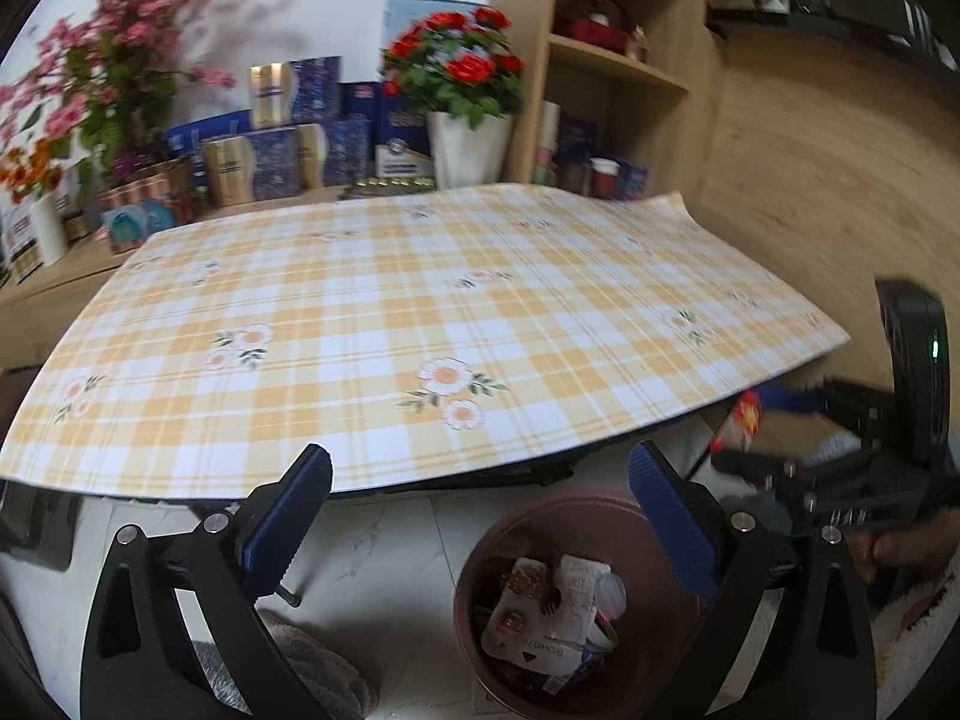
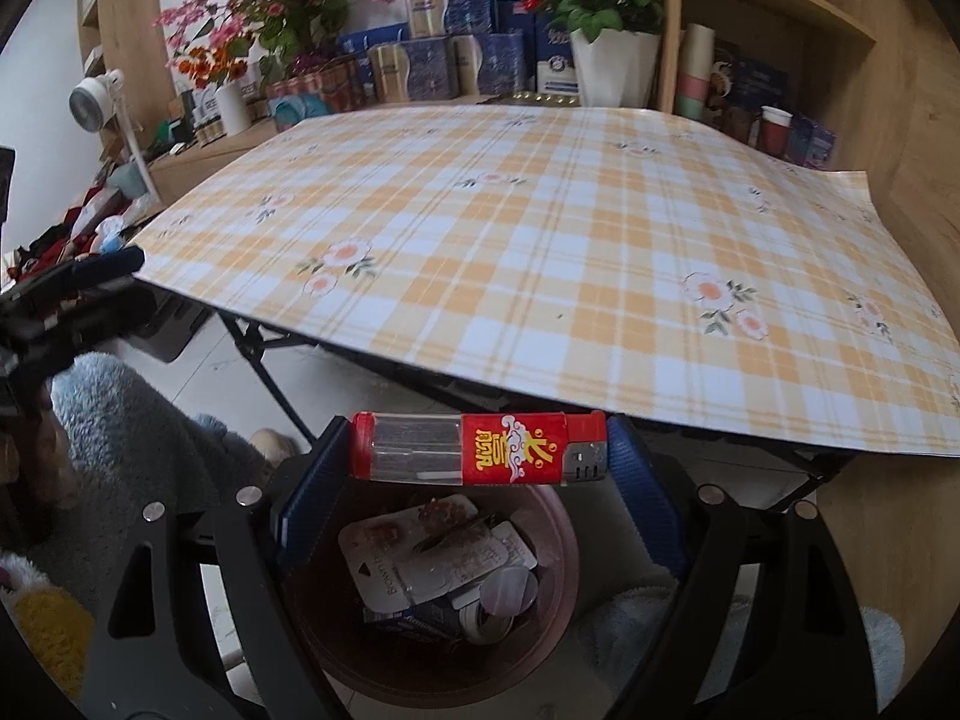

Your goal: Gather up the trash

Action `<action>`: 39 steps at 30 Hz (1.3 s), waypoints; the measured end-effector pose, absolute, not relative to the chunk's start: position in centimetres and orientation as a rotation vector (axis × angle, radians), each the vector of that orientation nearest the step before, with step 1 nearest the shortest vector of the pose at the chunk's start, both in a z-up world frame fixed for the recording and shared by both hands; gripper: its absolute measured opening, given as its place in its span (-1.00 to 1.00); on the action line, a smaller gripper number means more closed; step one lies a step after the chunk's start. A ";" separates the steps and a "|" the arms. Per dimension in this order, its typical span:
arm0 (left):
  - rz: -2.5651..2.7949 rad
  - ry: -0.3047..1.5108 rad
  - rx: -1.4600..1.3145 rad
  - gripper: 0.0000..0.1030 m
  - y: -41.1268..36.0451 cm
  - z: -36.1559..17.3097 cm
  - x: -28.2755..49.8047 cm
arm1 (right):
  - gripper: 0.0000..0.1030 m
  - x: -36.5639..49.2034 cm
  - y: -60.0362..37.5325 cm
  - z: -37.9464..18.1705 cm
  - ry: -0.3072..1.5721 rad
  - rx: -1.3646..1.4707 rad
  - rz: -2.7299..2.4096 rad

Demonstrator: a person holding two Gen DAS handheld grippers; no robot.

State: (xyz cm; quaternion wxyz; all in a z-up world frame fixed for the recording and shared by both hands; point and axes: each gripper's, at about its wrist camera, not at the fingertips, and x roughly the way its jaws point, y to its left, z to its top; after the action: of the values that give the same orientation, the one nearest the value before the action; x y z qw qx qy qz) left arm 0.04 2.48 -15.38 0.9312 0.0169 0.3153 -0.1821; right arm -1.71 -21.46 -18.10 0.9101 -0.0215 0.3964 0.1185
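My right gripper (image 2: 477, 450) is shut on a red lighter (image 2: 477, 449) with gold characters, held crosswise by its two ends directly above a brown bin (image 2: 558, 546). The bin stands on the floor below the table's front edge and holds several wrappers and packets. In the left wrist view the bin (image 1: 474, 558) sits low between my fingers, and my left gripper (image 1: 480, 510) is open and empty above it. The right gripper with the lighter (image 1: 741, 420) shows at the right of that view.
A table with a yellow plaid floral cloth (image 2: 540, 252) fills the middle, overhanging the bin. Flower pots (image 1: 468, 144), blue boxes and cans line the far side. A wooden shelf unit (image 1: 618, 60) stands back right. Grey and blue fluffy fabric (image 2: 138, 420) lies on the floor.
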 end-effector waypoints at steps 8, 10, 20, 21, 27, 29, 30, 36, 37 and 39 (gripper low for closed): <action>-0.304 0.679 -0.063 0.88 4.4 -16.2 0.8 | 0.62 -1.2 -20.5 -20.0 0.882 -0.066 0.262; -0.303 0.688 -0.065 0.88 4.4 -16.5 0.9 | 0.62 -1.0 -20.3 -20.2 0.887 -0.066 0.262; -0.302 0.695 -0.064 0.88 4.2 -16.8 1.0 | 0.83 -1.1 -20.5 -20.1 0.872 -0.043 0.275; -0.302 0.697 -0.062 0.88 4.2 -16.8 1.0 | 0.85 -1.1 -20.5 -20.0 0.870 -0.040 0.274; -0.300 0.703 -0.045 0.88 3.8 -16.9 1.0 | 0.88 -1.0 -21.1 -19.9 0.872 -0.021 0.254; -0.301 0.703 -0.038 0.88 3.8 -16.9 1.0 | 0.88 -1.0 -21.2 -19.9 0.873 -0.013 0.248; -0.301 0.703 -0.036 0.88 3.7 -16.9 1.0 | 0.88 -1.0 -21.3 -19.9 0.873 -0.011 0.245; -0.304 0.702 -0.023 0.88 3.5 -16.9 1.0 | 0.88 -1.0 -21.7 -19.9 0.872 0.005 0.233; -0.304 0.702 -0.020 0.88 3.5 -16.9 0.9 | 0.88 -1.0 -21.8 -19.8 0.871 0.006 0.231; -0.305 0.700 -0.016 0.88 3.4 -16.9 0.9 | 0.88 -0.9 -21.9 -19.8 0.869 0.010 0.226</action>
State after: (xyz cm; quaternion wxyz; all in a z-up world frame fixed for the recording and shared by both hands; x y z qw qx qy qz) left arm 0.88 3.38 -16.87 0.9280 -0.0079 0.3413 -0.1489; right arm -0.93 -21.91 -19.78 0.9009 0.0050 0.4200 0.1090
